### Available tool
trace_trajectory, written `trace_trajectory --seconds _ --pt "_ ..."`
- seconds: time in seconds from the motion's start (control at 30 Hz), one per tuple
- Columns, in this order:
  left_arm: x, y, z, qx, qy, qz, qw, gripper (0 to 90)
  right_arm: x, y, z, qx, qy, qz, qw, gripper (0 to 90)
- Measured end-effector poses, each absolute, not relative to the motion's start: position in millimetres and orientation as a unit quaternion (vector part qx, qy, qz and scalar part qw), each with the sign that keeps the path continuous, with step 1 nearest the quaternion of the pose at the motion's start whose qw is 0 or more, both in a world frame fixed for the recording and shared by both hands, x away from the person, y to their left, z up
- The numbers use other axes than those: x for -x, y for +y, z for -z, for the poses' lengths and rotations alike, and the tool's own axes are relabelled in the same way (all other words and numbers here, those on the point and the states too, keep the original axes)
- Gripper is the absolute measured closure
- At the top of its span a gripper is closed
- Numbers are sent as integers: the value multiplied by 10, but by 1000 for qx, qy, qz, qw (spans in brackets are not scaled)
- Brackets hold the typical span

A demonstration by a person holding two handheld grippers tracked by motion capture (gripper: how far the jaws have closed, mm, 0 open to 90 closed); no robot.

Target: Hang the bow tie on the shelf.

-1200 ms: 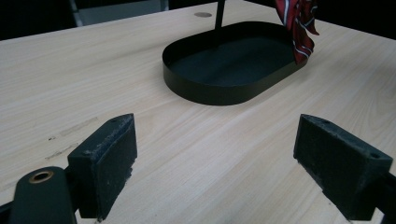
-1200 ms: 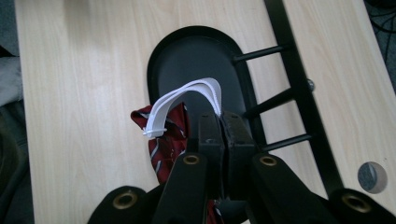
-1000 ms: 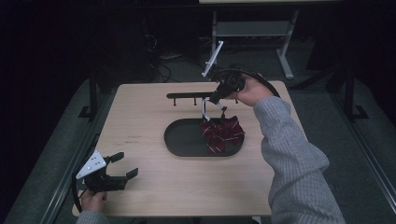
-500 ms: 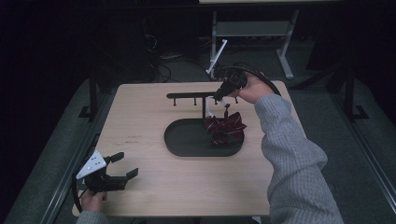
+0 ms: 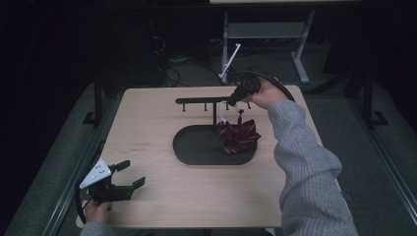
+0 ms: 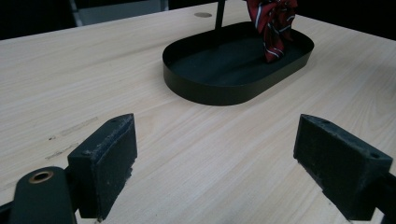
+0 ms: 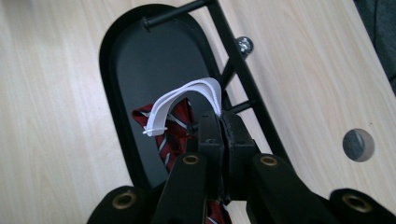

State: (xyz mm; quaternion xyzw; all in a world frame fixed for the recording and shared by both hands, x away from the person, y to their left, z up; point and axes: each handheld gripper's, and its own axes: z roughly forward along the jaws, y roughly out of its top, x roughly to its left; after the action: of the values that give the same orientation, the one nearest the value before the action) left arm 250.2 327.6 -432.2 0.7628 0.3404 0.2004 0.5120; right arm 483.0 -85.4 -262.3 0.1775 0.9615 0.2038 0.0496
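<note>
Right gripper (image 5: 235, 101), jaws closed on the white elastic strap (image 7: 187, 100) of a red striped bow tie (image 5: 239, 136), holds it beside the peg rack's (image 5: 206, 101) crossbar; the bow hangs below the jaws over the black oval tray (image 5: 196, 147). Likely risk: the strap misses its peg and drops. Left gripper (image 5: 124, 181), jaws wide and empty, rests well apart from the tray.

- Lab or recording studio, not a home.
- Black surroundings, dark on all sides; light falls mainly on one pale wood worktop (image 5: 157, 128).
- Grey carpet floor (image 5: 354, 123) beyond the worktop's edges.
- Past the far edge: loose cables (image 5: 169, 73) on the floor, metal legs of a second desk (image 5: 300, 54).
- Round cable hole (image 7: 358, 145) in the worktop, near its right edge.
</note>
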Motion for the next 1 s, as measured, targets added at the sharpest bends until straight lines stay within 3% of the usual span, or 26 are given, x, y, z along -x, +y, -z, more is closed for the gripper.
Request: trace_trajectory --seconds 1.0 --pt "-2493 3271 4318 -763 342 -199 512 131 -4863 -906 2662 -196 958 -200 55 824"
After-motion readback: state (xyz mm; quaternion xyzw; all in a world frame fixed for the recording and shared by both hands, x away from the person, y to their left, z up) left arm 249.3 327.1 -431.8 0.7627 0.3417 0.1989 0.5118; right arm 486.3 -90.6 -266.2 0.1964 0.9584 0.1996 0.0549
